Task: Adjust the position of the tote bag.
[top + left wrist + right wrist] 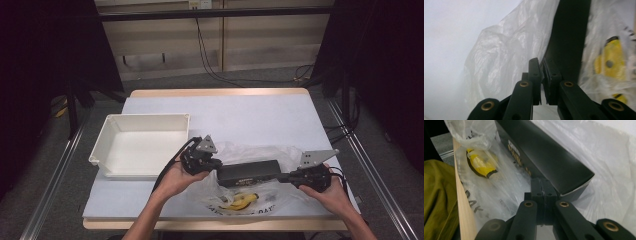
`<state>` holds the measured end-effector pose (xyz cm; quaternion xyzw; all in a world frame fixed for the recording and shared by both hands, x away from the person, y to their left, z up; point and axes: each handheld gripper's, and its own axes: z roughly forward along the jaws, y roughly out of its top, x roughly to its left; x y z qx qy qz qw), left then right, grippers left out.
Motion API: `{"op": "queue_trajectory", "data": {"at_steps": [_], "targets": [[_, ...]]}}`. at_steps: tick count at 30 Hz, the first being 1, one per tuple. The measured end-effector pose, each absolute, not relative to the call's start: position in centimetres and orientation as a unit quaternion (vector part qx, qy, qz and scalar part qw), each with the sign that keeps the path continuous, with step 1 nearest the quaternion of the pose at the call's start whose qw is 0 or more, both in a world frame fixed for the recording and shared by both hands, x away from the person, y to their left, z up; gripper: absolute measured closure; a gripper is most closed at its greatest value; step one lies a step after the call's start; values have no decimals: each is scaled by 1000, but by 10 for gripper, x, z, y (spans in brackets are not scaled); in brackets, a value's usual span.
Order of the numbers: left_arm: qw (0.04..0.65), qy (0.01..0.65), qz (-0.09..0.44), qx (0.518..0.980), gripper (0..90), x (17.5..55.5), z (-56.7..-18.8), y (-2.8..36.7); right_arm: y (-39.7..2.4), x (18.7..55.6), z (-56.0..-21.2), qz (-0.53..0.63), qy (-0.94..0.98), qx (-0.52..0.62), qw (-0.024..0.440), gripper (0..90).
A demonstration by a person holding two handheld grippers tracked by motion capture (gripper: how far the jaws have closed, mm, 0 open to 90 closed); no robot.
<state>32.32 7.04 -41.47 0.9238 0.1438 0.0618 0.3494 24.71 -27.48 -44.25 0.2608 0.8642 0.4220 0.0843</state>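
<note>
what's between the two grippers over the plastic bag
A long black rectangular box spans the gap between the left gripper and right gripper, above the clear plastic bag, seen in the high view.

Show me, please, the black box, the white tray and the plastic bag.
black box [248,173], high view, middle of its top face.
white tray [145,120], high view, far rim.
plastic bag [499,60], left gripper view, crumpled side.

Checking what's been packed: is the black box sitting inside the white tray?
No, the black box lies over the plastic bag, beside the white tray.
</note>
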Motion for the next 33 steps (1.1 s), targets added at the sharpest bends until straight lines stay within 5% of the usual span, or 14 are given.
{"op": "queue_trajectory", "data": {"at_steps": [18,33], "targets": [[294,151,82,940,858,343,-422,51,-275,236,-477,376,883,274,58,900],[307,140,96,936,806,338,-416,49,-284,227,-467,417,858,284,95,864]]}}
